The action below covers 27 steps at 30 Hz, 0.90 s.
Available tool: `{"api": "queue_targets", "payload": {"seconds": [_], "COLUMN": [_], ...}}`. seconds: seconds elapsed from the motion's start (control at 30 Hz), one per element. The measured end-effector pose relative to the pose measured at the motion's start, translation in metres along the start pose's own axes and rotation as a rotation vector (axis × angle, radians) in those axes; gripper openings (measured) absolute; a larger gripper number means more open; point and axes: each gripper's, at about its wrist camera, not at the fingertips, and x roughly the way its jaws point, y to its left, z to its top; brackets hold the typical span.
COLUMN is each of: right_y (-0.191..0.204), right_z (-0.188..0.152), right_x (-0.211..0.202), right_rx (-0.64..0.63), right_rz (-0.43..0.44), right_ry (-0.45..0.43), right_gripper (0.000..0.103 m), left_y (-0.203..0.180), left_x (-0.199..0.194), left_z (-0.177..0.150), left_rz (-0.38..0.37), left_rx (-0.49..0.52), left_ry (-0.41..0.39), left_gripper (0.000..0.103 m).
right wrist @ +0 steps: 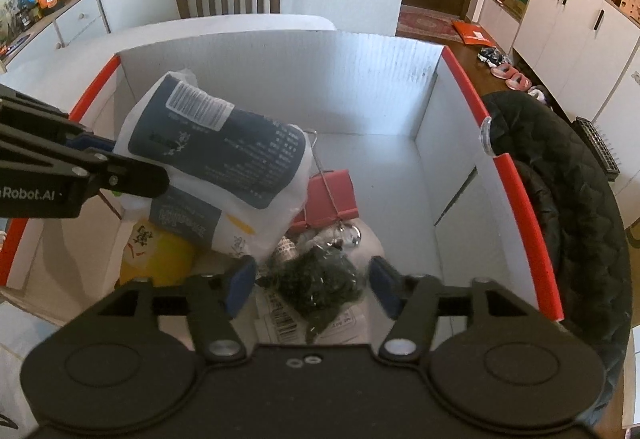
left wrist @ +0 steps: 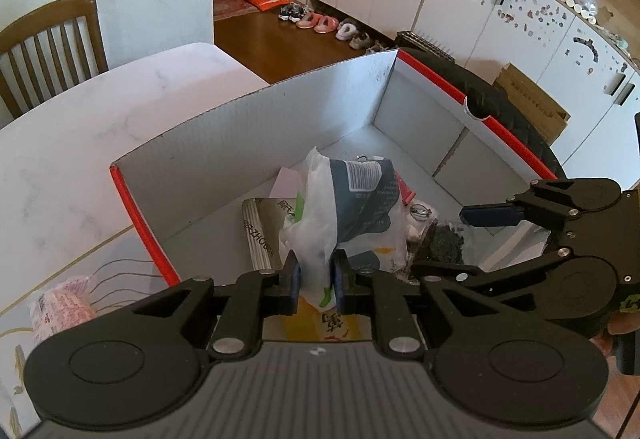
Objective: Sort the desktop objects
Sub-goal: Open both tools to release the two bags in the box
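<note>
Clamping the lower edge of a white bag [left wrist: 340, 207] between its pads, the left gripper [left wrist: 316, 279] holds it over the box [left wrist: 240, 127]. The right gripper [right wrist: 310, 285], at 3 o'clock of the bag, stands open astride a dark packet [right wrist: 320, 283] on the box floor. A red clip [right wrist: 332, 195] lies at 12 o'clock of the packet.

Soft daylight, mild shadows – sharp centre, fisheye bending at edges – dark corners
</note>
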Motion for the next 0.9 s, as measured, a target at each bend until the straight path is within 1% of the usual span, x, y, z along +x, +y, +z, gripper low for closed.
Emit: {"api": "queue_targets", "payload": {"seconds": [0.1,0.17,0.2,0.23,0.27,0.4,0.53,0.67,0.8,0.9], "right_y": [0.000,-0.001,-0.001,-0.002,-0.002,-0.003,-0.004,-0.003,0.000,0.003], "right_z": [0.000,0.000,-0.001,-0.001,-0.002,-0.002,-0.002,-0.002,-0.003,-0.004], "right_x": [-0.005,-0.008,-0.010,-0.012,-0.014,-0.021,-0.030,-0.042,-0.052,-0.059], "right_rx": [-0.006,-0.010,-0.009,-0.005,-0.003,0.006,0.018,0.037,0.046,0.056], "right_rz": [0.008,0.013,0.015,0.015,0.016,0.020,0.023,0.043,0.058,0.066], "right_ry": [-0.009,-0.013,-0.015,-0.020,-0.025,-0.037,-0.052,-0.074,-0.089,-0.099], "right_gripper": [0.065,0.069,0.071,0.075,0.076,0.077,0.079,0.083,0.084,0.084], "left_y": [0.002,0.002,0.002,0.002,0.002,-0.001,0.000,0.000,0.000,0.002], "left_x": [-0.003,-0.006,-0.008,-0.010,-0.012,-0.022,-0.034,-0.050,-0.066,-0.076], "left_z": [-0.002,-0.004,-0.005,-0.005,-0.006,-0.008,-0.013,-0.020,-0.028,-0.034], "left_rz": [-0.008,-0.015,-0.015,-0.020,-0.023,-0.020,-0.032,-0.027,-0.028,-0.025], "left_rx": [-0.004,-0.010,-0.011,-0.011,-0.011,-0.001,-0.017,-0.031,-0.040,-0.046], "left_ry": [-0.004,-0.011,-0.017,-0.022,-0.028,-0.053,-0.079,-0.122,-0.160,-0.173], "left_gripper": [0.019,0.030,0.033,0.047,0.061,0.062,0.062,0.062,0.062,0.062]}}
